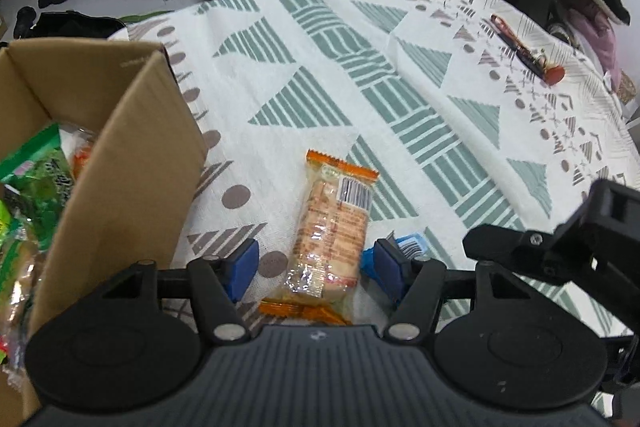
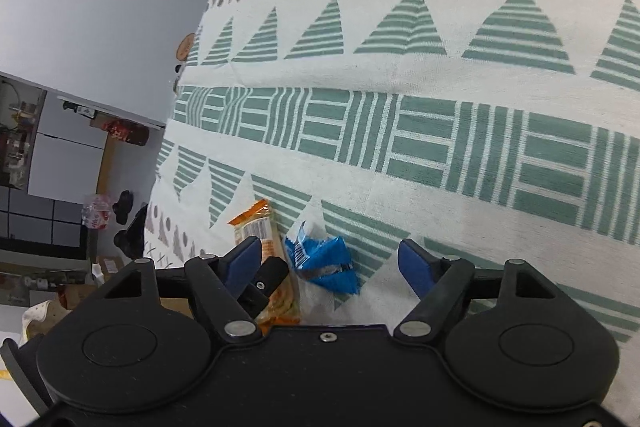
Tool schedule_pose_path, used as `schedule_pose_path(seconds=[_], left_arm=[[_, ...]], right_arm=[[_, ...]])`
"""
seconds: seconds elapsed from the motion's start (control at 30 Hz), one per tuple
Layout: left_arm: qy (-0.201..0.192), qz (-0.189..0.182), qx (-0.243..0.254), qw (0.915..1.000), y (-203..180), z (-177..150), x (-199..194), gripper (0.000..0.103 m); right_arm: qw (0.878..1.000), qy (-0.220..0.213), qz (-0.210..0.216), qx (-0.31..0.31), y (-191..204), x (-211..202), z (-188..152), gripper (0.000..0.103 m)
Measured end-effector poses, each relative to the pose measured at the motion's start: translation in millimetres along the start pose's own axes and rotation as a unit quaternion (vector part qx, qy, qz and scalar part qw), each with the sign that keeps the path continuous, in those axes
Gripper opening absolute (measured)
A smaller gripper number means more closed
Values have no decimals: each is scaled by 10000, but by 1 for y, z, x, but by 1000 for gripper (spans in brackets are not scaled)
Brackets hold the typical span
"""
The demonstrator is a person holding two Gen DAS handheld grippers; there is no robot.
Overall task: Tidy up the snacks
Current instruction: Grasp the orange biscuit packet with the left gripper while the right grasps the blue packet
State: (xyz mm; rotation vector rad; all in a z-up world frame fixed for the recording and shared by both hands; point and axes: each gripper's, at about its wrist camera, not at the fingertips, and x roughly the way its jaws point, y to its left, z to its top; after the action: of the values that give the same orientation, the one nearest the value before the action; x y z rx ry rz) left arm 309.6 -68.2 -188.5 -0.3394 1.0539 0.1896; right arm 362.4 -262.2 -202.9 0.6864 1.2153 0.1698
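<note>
The left tongs are sitting wide open around the orange cracker pack, which is lying flat on the patterned cloth over the bench; one blue pad is waiting on each side of the pack, and neither looks to be touching it; so these tongs are holding nothing.

To do this well, I think the tongs should be closing slowly on the middle of the pack, not on the crinkly ends, and squeezing softly so the crackers are not breaking; then lifting it up over the wall of the cardboard box just to the left, where green snack bags are already lying.

The right tongs are also open and empty, hanging over the blue wrapper beside the orange pack.
</note>
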Motion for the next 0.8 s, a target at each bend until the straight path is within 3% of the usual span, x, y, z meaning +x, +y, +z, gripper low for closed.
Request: schedule_pose_path(seconds=[0.1, 0.13, 0.2, 0.23, 0.43, 0.57, 0.8], left_arm=[[-44, 87, 169, 9998, -4, -5, 4, 59], [-87, 141, 220, 9996, -6, -7, 4, 55], [-115, 168, 260, 9995, -7, -9, 3, 36], [-128, 163, 254, 9995, -6, -9, 3, 33], [-175, -3, 76, 9998, 3, -8, -5, 33], [-187, -64, 12, 9998, 7, -7, -12, 33], [-322, -182, 88, 9993, 6, -11, -26, 33]], right_arm=[[9998, 195, 55, -15, 2, 11, 1, 75], [9997, 240, 56, -50, 4, 15, 0, 75], [9995, 282, 5, -119, 8, 20, -1, 75], [9995, 290, -17, -134, 9, 23, -1, 75], [9990, 239, -111, -356, 18, 30, -3, 70], [9966, 279, -355, -689, 23, 37, -9, 36], [9961, 110, -393, -781, 28, 26, -14, 29]])
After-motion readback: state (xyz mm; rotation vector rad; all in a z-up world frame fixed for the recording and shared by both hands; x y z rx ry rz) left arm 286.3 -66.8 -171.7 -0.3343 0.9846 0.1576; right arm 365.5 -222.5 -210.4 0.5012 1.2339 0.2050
